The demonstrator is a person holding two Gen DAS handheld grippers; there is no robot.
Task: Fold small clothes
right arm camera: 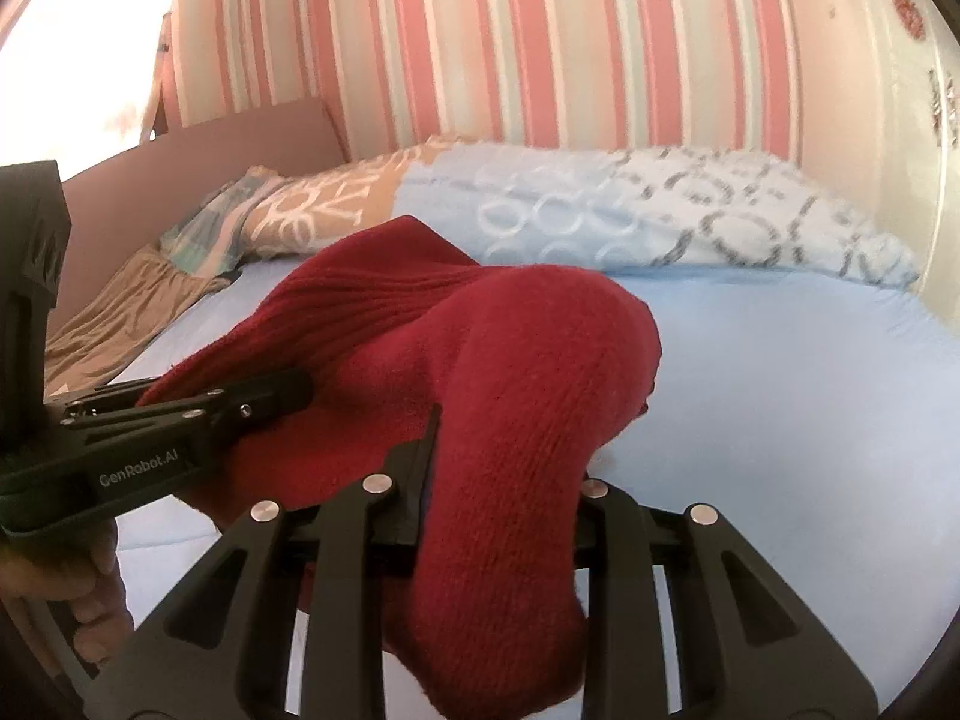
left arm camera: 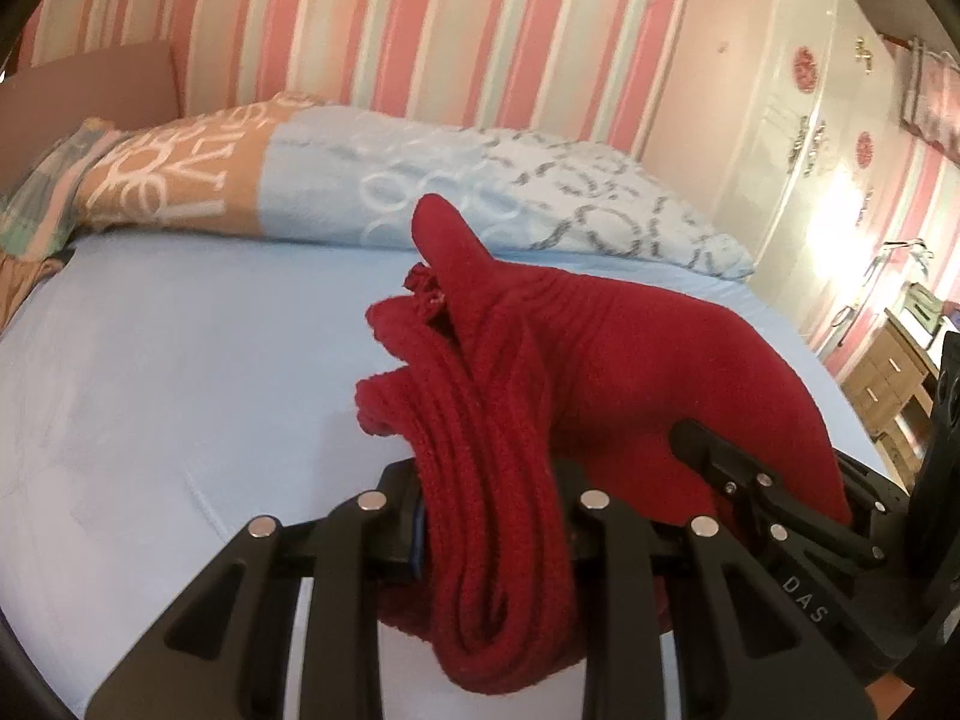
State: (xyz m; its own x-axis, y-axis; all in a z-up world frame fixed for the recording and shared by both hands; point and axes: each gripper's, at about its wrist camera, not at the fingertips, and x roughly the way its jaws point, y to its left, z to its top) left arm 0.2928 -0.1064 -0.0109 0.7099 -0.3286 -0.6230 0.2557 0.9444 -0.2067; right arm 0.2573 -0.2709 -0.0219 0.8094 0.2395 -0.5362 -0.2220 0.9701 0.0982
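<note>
A red knitted garment point(left arm camera: 540, 372) hangs bunched between both grippers above the light blue bed sheet point(left arm camera: 180, 390). My left gripper point(left arm camera: 489, 510) is shut on a thick roll of its ribbed folds. My right gripper point(right arm camera: 504, 480) is shut on another part of the same garment point(right arm camera: 528, 372), which drapes over the fingers and hides the tips. The right gripper point(left arm camera: 756, 480) shows at the right of the left wrist view, pressed into the cloth. The left gripper point(right arm camera: 240, 408) shows at the left of the right wrist view, its fingers against the garment.
A blue, white and orange patterned blanket point(left arm camera: 372, 180) lies bunched along the back of the bed by the pink striped wall point(left arm camera: 420, 18). A brown headboard point(left arm camera: 90, 96) stands at the left. A white wardrobe point(left arm camera: 810, 138) and wooden drawers point(left arm camera: 888, 378) stand to the right.
</note>
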